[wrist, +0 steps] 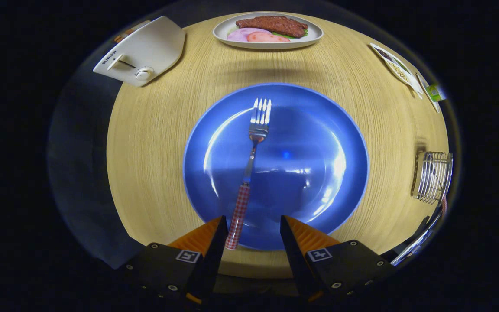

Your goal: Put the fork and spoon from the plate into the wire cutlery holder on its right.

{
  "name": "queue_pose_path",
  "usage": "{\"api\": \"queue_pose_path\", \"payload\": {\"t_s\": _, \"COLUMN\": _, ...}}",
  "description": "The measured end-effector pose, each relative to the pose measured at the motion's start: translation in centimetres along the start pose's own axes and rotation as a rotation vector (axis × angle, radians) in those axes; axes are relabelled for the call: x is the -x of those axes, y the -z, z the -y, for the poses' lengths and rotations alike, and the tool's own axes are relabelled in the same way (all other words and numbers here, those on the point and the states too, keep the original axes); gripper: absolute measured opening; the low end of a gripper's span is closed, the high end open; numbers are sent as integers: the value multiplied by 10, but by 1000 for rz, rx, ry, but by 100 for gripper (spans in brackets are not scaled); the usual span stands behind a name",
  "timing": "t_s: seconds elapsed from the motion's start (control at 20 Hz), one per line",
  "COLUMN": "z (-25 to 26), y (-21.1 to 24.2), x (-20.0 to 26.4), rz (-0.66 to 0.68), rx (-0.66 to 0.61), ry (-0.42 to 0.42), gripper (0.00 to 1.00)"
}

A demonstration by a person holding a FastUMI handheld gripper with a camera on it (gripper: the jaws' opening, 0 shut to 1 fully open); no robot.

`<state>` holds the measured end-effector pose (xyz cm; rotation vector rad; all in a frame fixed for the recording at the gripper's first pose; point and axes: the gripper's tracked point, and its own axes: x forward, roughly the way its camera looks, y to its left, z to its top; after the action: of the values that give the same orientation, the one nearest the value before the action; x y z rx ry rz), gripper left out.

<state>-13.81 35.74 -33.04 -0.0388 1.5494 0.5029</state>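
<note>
The fork (253,173) lies on the blue plate (319,182), a little left of the plate's middle, with its prongs pointing away from me and its checked handle running back toward me. The end of that handle (red and white squares) reaches the plate's near rim and sits between my fingers, closer to the left one, though I cannot tell whether it touches it.

My claw (253,227) is open, its two fingers spread apart over the plate's near rim, and it grips nothing.

The wire holder (433,177) stands on the table (154,143) well to the right of the plate. A checked handle seems to stick out of it, though it is too small and blurred there to be sure.

Beyond the plate sits a white dish (314,34) with slices of meat on it. Left of the plate and farther back is a white toaster (145,50) with a knob. Right of the plate and farther back lie some small packets (399,67) at the table's edge.
</note>
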Motion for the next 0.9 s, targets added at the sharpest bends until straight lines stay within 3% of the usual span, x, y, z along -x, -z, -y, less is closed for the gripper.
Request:
{"api": "queue_pose_path", "payload": {"t_s": 0.45, "z": 32, "y": 6, "x": 1, "rz": 6, "rx": 100, "ry": 84, "gripper": 35}}
{"api": "queue_pose_path", "payload": {"t_s": 0.55, "z": 36, "y": 6, "x": -5, "rz": 7, "rx": 99, "ry": 83, "gripper": 30}}
{"api": "queue_pose_path", "payload": {"t_s": 0.9, "z": 31, "y": 7, "x": -17, "rz": 21, "rx": 125, "ry": 124, "gripper": 29}}
